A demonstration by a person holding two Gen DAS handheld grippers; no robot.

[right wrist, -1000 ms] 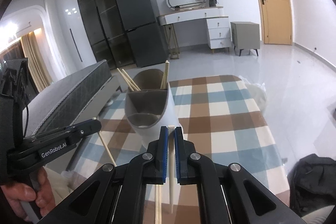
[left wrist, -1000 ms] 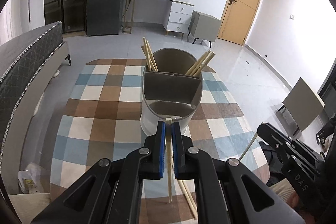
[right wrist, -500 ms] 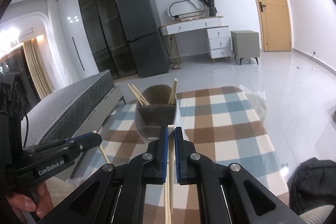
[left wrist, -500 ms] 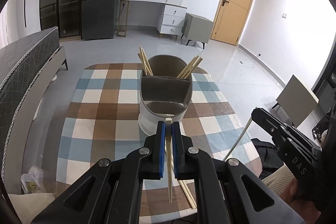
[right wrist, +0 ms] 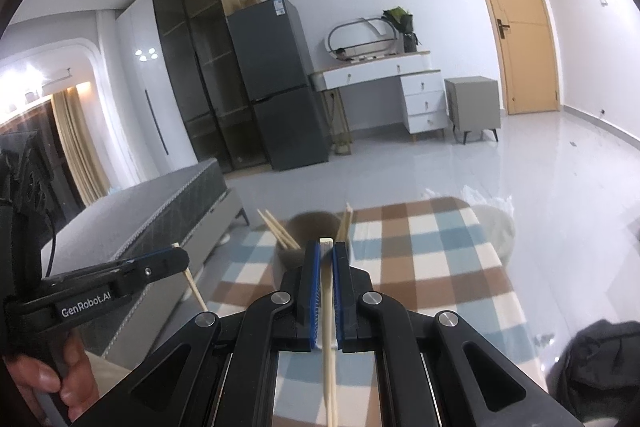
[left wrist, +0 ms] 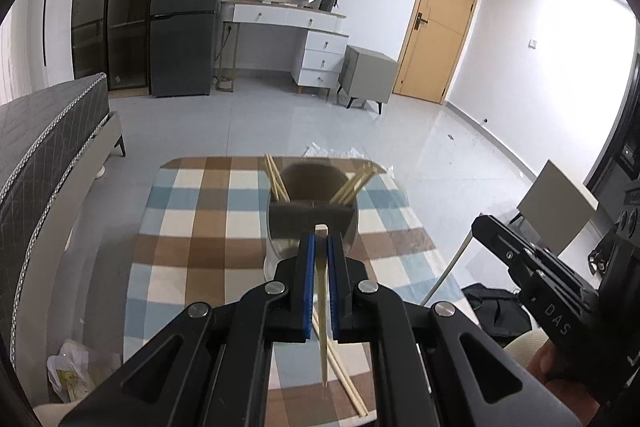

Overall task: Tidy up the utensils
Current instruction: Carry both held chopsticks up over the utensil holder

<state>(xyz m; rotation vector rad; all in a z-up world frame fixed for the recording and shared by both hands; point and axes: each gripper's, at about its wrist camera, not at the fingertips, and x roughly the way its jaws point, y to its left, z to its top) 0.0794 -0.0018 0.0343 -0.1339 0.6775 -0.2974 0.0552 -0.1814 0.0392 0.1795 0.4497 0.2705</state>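
A grey divided utensil holder [left wrist: 312, 219] stands on the checked table [left wrist: 192, 251], with chopsticks leaning in its back compartment at left [left wrist: 275, 179] and right [left wrist: 356, 183]. My left gripper [left wrist: 321, 247] is shut on a pale chopstick [left wrist: 322, 323], held upright well above and short of the holder. Loose chopsticks [left wrist: 344, 375] lie on the table below it. My right gripper [right wrist: 326, 255] is shut on another chopstick [right wrist: 329, 347], also high above the table, with the holder [right wrist: 308, 231] beyond it. Each gripper shows in the other's view.
The table's near edge is below the grippers. A grey bed [left wrist: 40, 139] runs along the left. A black bag [right wrist: 600, 367] lies on the floor at right. A fridge [left wrist: 184, 11], a white dresser [left wrist: 296, 39] and a door [left wrist: 440, 23] stand at the back.
Both grippers have risen and drawn back from the holder, each still holding its chopstick. The holder now looks smaller and farther away.
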